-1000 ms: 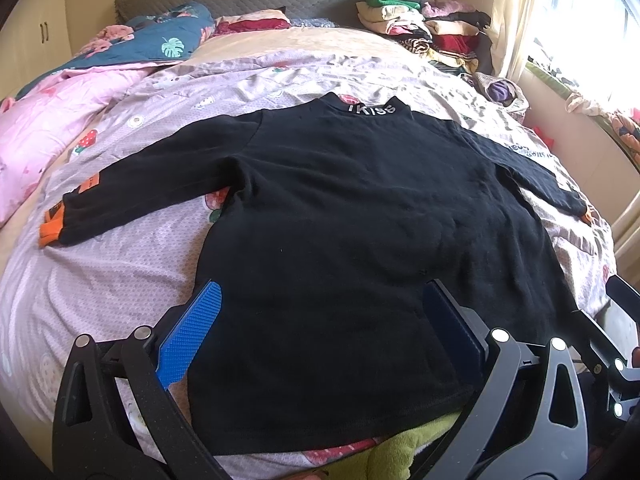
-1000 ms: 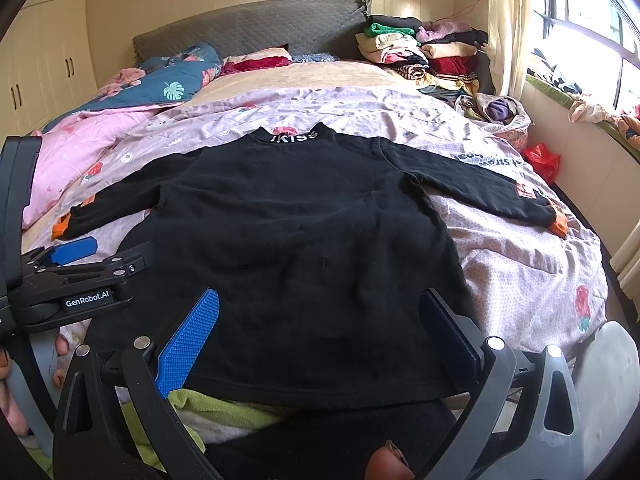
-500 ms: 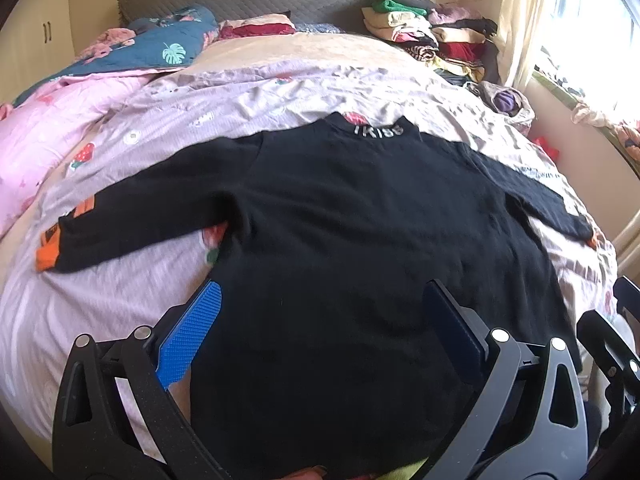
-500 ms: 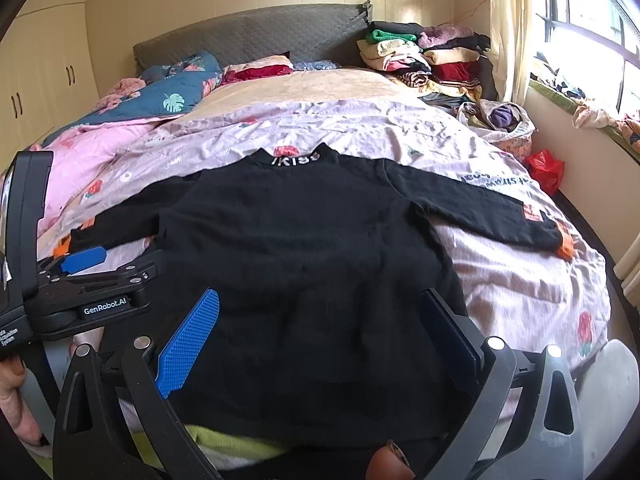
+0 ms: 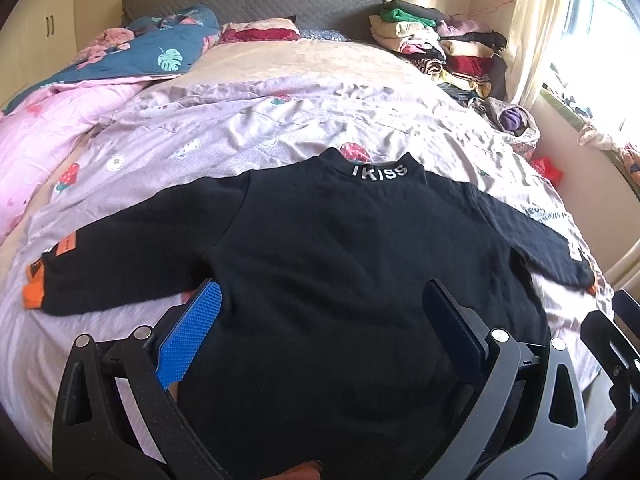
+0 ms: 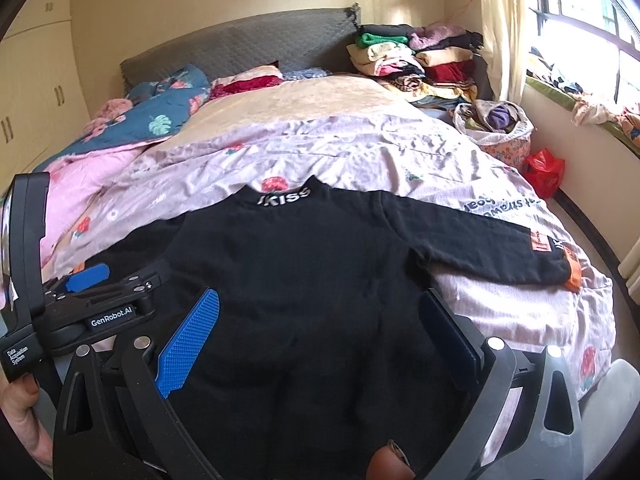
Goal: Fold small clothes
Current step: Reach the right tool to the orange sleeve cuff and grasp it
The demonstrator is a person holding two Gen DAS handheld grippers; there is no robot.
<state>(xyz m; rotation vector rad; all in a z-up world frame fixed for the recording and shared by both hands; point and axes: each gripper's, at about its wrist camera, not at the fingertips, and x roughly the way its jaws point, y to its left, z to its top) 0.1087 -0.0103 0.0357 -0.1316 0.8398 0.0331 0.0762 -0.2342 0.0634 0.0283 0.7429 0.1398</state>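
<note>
On the bed [image 5: 120, 344], a black shirt [image 5: 340, 260] lies flat; the left gripper [image 5: 320, 320] and right gripper [image 6: 316, 324] hover over it, fingers spread.

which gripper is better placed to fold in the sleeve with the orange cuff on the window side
Right. The right gripper sits open over the black sweater on the window side, nearer that sleeve; the left gripper is toward the other sleeve.
</note>
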